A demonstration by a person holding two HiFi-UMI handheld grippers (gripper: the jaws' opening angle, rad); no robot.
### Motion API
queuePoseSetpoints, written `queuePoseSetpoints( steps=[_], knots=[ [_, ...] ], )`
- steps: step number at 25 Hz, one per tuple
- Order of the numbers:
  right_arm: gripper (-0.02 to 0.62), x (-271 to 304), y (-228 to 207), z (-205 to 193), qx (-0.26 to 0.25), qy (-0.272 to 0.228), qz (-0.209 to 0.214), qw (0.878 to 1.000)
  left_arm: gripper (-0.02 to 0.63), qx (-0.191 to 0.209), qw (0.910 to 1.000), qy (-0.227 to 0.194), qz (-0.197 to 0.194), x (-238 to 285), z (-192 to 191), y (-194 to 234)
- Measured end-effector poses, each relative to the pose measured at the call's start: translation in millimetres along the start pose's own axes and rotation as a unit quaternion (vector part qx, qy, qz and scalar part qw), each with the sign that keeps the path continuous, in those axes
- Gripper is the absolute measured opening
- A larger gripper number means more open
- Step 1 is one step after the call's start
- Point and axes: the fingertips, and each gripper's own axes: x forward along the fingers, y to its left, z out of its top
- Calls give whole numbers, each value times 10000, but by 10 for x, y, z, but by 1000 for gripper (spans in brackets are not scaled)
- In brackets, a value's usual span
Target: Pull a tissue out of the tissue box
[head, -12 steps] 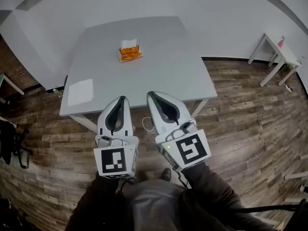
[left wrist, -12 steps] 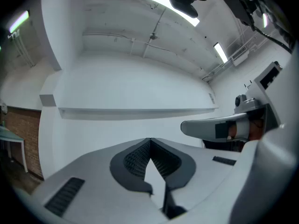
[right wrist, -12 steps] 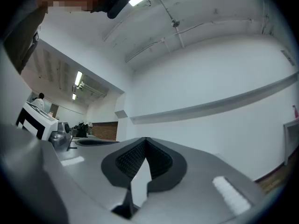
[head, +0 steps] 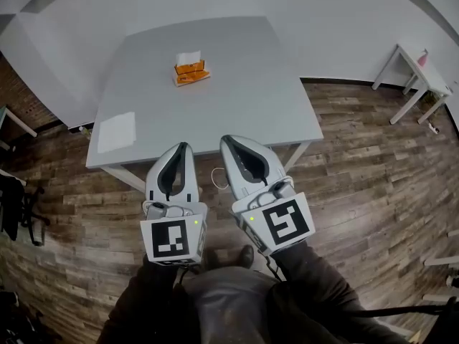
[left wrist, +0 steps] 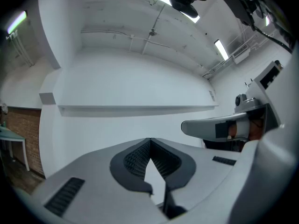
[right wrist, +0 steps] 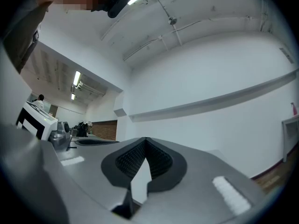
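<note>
An orange tissue box point(head: 191, 72) with a white tissue point(head: 188, 57) sticking up from its top stands toward the far side of a grey table point(head: 237, 99). My left gripper point(head: 182, 148) and right gripper point(head: 226, 141) hang side by side in front of the table's near edge, well short of the box. Both point level toward the table. Each has its jaws closed tip to tip with nothing between them, as the left gripper view point(left wrist: 150, 140) and the right gripper view point(right wrist: 145, 139) show. Neither gripper view shows the box.
A white sheet of paper point(head: 117, 131) lies on the table's near left corner. A small white side table point(head: 416, 77) stands at the far right on the wood floor point(head: 358, 185). A white wall runs behind the grey table. A white cable loop point(head: 217, 180) lies on the floor under the table's edge.
The table and box sit slightly farther up in the head view than before. Both grippers hold the same pose, still shut.
</note>
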Motion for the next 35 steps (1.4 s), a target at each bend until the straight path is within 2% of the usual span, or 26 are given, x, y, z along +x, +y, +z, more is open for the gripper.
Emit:
queuePoseSetpoints(
  steps=[4, 7, 11, 15, 19, 23, 27, 35],
  knots=[
    [3, -129, -194, -33, 263, -182, -77, 9995, 0, -56, 9999, 127, 44, 40, -108, -118],
    [3, -229, -497, -64, 347, -136, -323, 9988, 0, -53, 9997, 198, 110, 80, -167, -179],
    [3, -251, -763, -100, 402, -77, -333, 9986, 0, -35, 9990, 332, 294, 91, -238, -178],
    [3, -142, -842, -119, 404, -106, -268, 9988, 0, 78, 9989, 369, 267, 147, -245, -143],
    [3, 63, -755, -165, 429, -60, -117, 9990, 0, 63, 9980, 422, 460, 165, -278, 84],
    [3, 381, -783, -207, 453, -35, -32, 9990, 0, 122, 9969, 471, 611, 342, -323, 398],
    [3, 888, -822, -360, 448, 35, 38, 9990, 0, 25, 9981, 396, 482, 804, -465, 714],
    [3, 2219, -957, -847, 596, 451, 335, 9966, 0, -339, 9976, 565, 198, 1955, -904, 1432]
  ],
)
